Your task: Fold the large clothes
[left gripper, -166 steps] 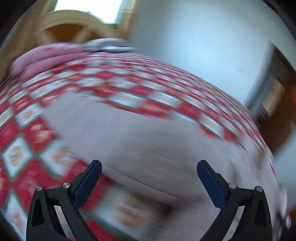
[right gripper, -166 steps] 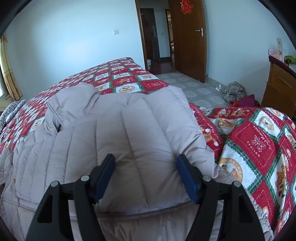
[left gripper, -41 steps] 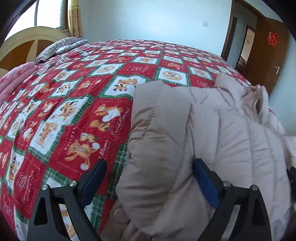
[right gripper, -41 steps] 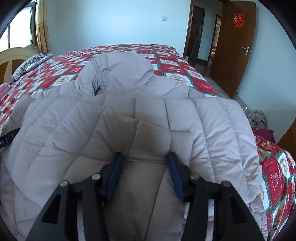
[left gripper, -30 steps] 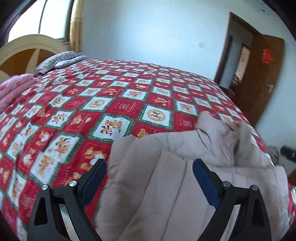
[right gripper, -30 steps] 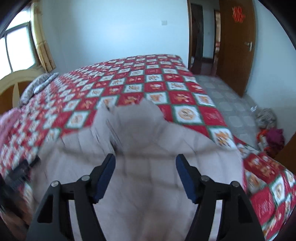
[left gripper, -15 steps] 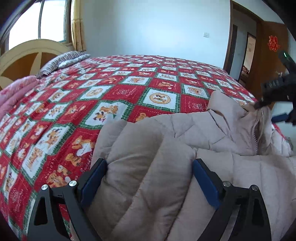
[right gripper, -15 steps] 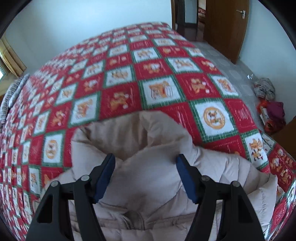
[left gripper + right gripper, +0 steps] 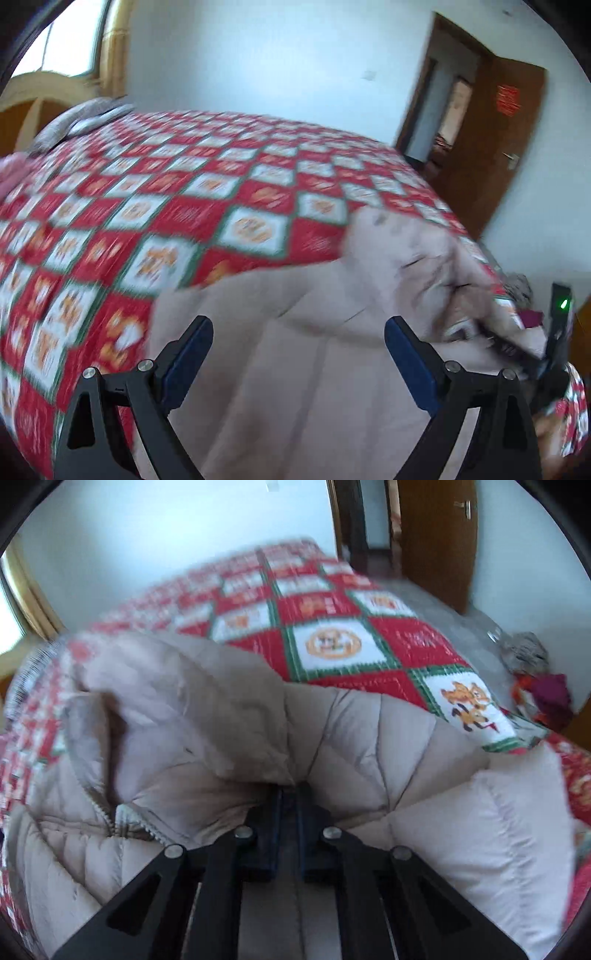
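Observation:
A beige quilted down jacket (image 9: 332,424) lies on the bed with its hood (image 9: 177,686) toward the far side. In the right wrist view my right gripper (image 9: 290,794) is at the base of the hood, beside the open zipper (image 9: 129,812). Its jaws are closing and stand almost together, with a fold of the jacket (image 9: 369,731) pinched between the pads. My left gripper (image 9: 298,350) hovers open over the jacket's left part, nothing between its fingers. The right gripper (image 9: 513,350) shows blurred at the right edge of the left wrist view.
A red, white and green checked bedspread (image 9: 166,206) covers the bed. A striped pillow (image 9: 85,118) lies at the headboard. A brown door (image 9: 491,147) stands open beyond the bed. A heap of clothes (image 9: 535,672) lies on the floor at the right.
The right gripper dropped onto the jacket at the hood's base and its wide jaws came together on the fabric. The left gripper shifted and stayed open; its view is blurred.

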`<move>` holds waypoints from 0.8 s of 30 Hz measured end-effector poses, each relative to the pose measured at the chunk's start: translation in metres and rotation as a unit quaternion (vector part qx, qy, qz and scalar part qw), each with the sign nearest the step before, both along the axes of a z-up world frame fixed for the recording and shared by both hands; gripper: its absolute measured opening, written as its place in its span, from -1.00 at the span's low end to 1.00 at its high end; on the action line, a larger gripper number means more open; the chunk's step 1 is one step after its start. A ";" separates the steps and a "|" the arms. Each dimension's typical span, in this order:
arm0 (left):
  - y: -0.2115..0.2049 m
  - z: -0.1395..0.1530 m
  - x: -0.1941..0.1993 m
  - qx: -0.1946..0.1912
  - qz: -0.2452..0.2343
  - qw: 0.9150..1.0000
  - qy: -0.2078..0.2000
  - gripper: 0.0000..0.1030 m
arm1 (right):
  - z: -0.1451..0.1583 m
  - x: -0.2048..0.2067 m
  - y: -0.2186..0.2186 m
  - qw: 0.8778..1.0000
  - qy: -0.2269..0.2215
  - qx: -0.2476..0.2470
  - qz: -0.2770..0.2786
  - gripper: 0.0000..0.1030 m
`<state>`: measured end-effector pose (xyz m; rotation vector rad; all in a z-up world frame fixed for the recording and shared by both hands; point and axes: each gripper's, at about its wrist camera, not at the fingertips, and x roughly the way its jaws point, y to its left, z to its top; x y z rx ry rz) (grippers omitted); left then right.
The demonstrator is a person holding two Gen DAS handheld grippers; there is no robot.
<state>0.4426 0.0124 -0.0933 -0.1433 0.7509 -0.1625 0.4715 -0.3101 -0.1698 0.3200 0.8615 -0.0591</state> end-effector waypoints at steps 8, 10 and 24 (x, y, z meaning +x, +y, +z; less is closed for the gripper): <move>-0.148 -0.025 0.056 0.154 -0.068 0.986 0.006 0.83 | 0.001 0.001 -0.009 0.998 -0.018 0.055 -0.004 -0.87; -0.161 -0.041 0.083 0.179 -0.042 0.982 0.035 0.83 | -0.001 0.000 -0.009 0.998 -0.020 0.058 -0.003 -0.87; -0.027 -0.066 0.040 -0.007 0.074 0.993 0.087 -0.61 | -0.005 -0.001 -0.012 0.998 -0.016 0.054 -0.005 -0.88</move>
